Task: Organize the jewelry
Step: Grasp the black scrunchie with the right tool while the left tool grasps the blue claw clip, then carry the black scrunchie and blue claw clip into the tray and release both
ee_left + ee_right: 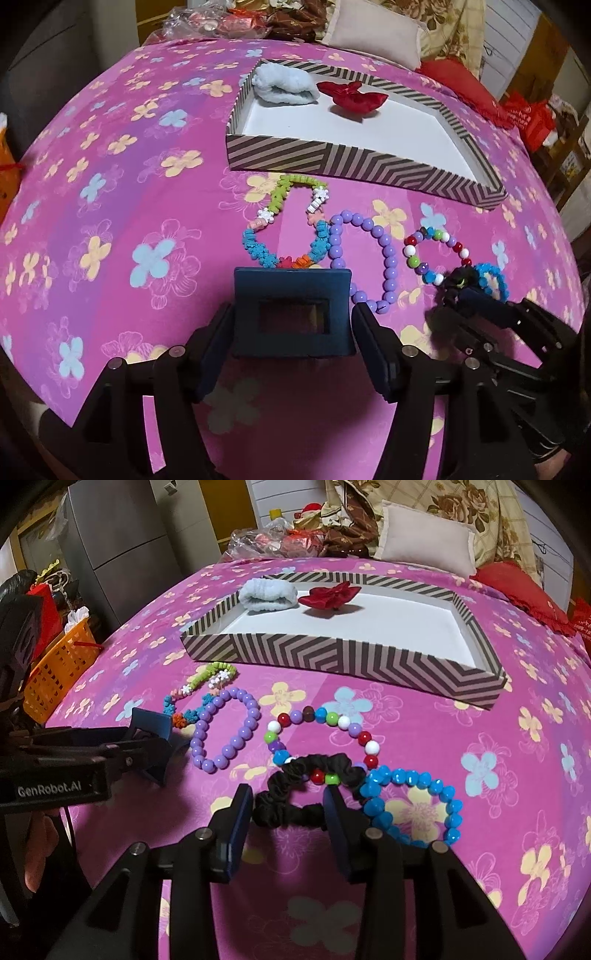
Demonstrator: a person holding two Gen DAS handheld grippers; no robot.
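Broadly, setting: a pink bedspread printed with yellow and blue flowers (480,720) covered a bed; pillows and clutter lay at its far edge.
Box: a shallow cardboard box with brown-and-cream zigzag stripes and a white floor (332,653) sat open on the bedspread, beyond the jewelry.
Inside the box: a fluffy pale blue scrunchie (266,596) lay in the far left corner, with a red satin bow (328,596) just beside it.
Loose pieces: four bracelets lay in a row in front of the box: a ring of flower-shaped beads in green, white, blue and orange (258,251), a lilac round-bead bracelet (388,254) touching it, a mixed red, white, green and purple bead bracelet (364,736), and a bright blue bead bracelet (447,794).
Left gripper (293,314): its jaws stood wide around a dark blue rectangular claw hair clip (291,291); both pads seemed to press the clip's ends, though the contact was hard to confirm.
Right gripper (288,805): pointed down at a black fabric scrunchie (295,771) lying across the mixed and bright blue bracelets; its jaws were parted, straddling the scrunchie's near side without clamping it.
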